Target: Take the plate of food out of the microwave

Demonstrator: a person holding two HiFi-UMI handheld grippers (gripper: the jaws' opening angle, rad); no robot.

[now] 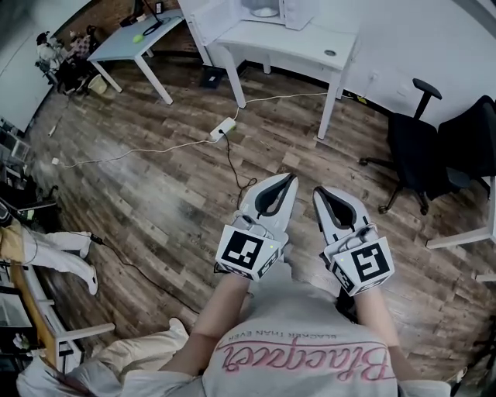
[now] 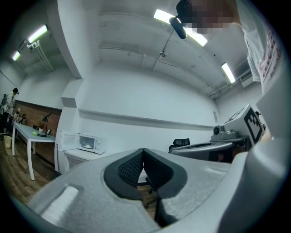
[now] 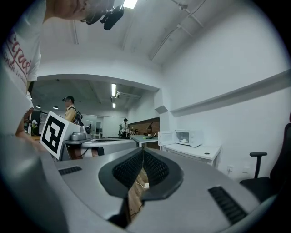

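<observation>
A white microwave (image 1: 263, 8) stands on a white desk (image 1: 310, 46) at the far end of the room, with its door (image 1: 213, 19) swung open. The left gripper view shows the microwave (image 2: 88, 142) far off, and the right gripper view shows it (image 3: 188, 137) with a pale plate (image 3: 184, 139) dimly visible inside. My left gripper (image 1: 293, 177) and right gripper (image 1: 316, 190) are held side by side over the wood floor, pointing level towards the desk and well short of it. Both are shut with nothing between the jaws.
A power strip (image 1: 223, 128) with trailing cables lies on the floor between me and the desk. Black office chairs (image 1: 415, 147) stand at the right. A second table (image 1: 132, 43) is at the far left. A seated person's legs (image 1: 54, 248) are at the left edge.
</observation>
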